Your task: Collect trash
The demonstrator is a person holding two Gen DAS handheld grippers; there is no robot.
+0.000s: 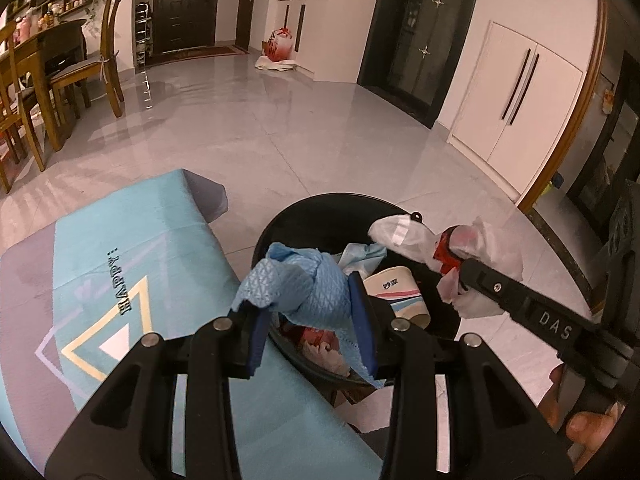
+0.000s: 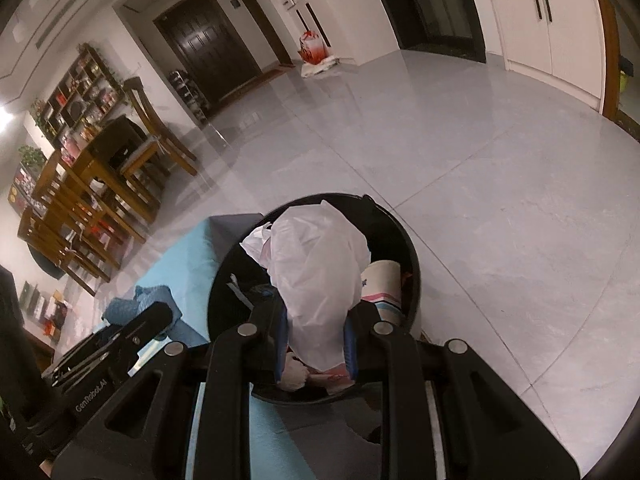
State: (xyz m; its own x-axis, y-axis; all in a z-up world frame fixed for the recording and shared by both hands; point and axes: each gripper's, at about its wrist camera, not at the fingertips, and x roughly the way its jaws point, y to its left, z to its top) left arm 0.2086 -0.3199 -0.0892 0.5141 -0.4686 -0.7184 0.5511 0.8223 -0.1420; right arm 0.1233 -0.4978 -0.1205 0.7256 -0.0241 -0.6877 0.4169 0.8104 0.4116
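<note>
A black round trash bin [image 1: 320, 210] stands on the floor beside a teal mat; it also shows in the right wrist view [image 2: 414, 256]. Inside lie a paper cup [image 1: 400, 292], wrappers and other trash. My left gripper [image 1: 310, 320] is shut on a crumpled blue cloth [image 1: 296, 284] and holds it over the bin's near rim. My right gripper [image 2: 314, 344] is shut on a white plastic bag [image 2: 320, 272] and holds it over the bin; in the left wrist view the bag [image 1: 404, 236] hangs at the bin's right side.
A teal mat [image 1: 120, 264] printed "HAPPY" lies left of the bin. A wooden dining table and chairs [image 1: 48, 72] stand at the far left. A red and white bag [image 1: 280, 46] sits by the far wall. White cabinets [image 1: 516, 104] line the right.
</note>
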